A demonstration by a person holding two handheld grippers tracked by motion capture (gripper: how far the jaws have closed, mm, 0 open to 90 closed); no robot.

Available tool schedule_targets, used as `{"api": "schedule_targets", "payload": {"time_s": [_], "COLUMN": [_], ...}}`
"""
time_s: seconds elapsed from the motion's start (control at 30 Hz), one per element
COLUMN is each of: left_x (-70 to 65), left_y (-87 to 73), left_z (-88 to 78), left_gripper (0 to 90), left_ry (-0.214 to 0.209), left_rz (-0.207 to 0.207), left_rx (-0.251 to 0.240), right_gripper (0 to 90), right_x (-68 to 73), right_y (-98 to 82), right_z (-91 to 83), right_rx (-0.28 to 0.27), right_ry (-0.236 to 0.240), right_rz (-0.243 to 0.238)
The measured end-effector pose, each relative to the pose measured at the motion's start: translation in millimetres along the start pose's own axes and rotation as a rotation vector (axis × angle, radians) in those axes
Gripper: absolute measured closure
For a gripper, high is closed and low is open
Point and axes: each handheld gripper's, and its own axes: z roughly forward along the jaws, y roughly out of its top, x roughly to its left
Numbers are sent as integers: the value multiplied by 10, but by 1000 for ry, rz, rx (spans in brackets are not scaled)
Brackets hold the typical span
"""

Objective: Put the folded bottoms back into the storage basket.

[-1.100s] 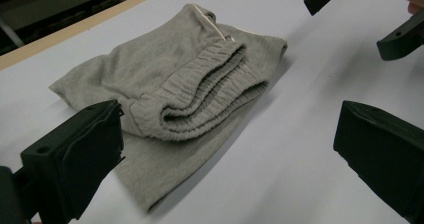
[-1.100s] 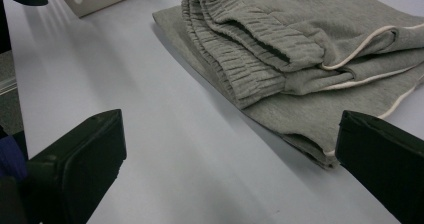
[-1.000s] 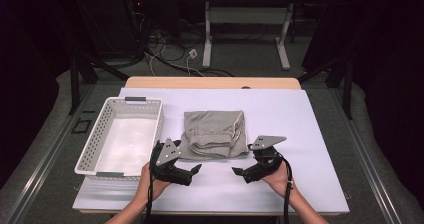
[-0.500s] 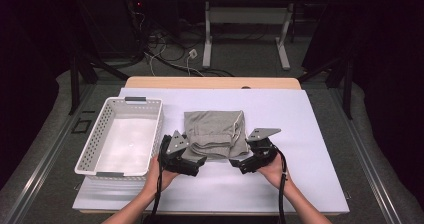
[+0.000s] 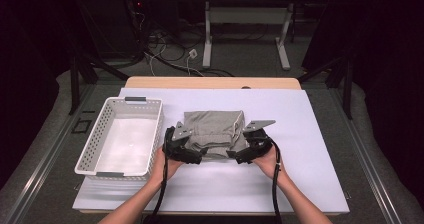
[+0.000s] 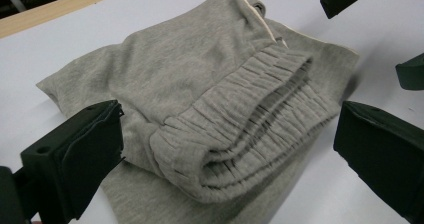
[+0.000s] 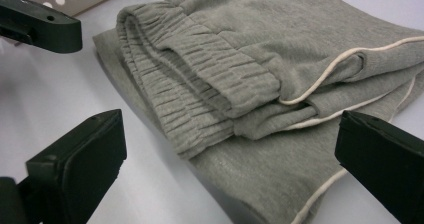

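On the white desk [image 5: 310, 134], folded grey trousers [image 5: 214, 129] lie untouched between the left tool [image 5: 192, 158] and right tool [image 5: 239, 158], just ahead of each. Both tools are held wide open, nothing gripped. The basket [image 5: 150, 134] beside the left tool is seen empty, so grasping and placing are judged still undone.

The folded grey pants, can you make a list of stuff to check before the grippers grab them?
1. Left hand-held gripper open wide: ok.
2. Right hand-held gripper open wide: ok.
3. Folded grey fabric pants with elastic waistband lie between the two grippers: ok.
4. Waistband stack sits between the left jaws: ok.
5. Jaws already gripping cloth: not ok, both apart.
6. White perforated plastic basket has room inside: ok.
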Motion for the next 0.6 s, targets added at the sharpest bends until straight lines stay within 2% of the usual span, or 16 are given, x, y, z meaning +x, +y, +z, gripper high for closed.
{"api": "schedule_targets", "payload": {"time_s": [0.17,0.23,0.33,0.6], "left_x": [70,104,152,270], "left_y": [29,35,35,45], "left_z": [99,135,191,270], "left_gripper": [0,0,0,0], "left_ry": [14,19,19,53], "left_rz": [-32,-38,-54,-86], "left_rx": [7,10,14,23], "right_gripper": [0,0,0,0], "right_x": [-73,-113,-137,-217], "right_y": [31,45,54,86], "right_z": [51,83,108,203], "right_rx": [-3,-5,-5,4], "right_ry": [-16,-21,-30,-48], "right_rz": [21,48,61,90]}}
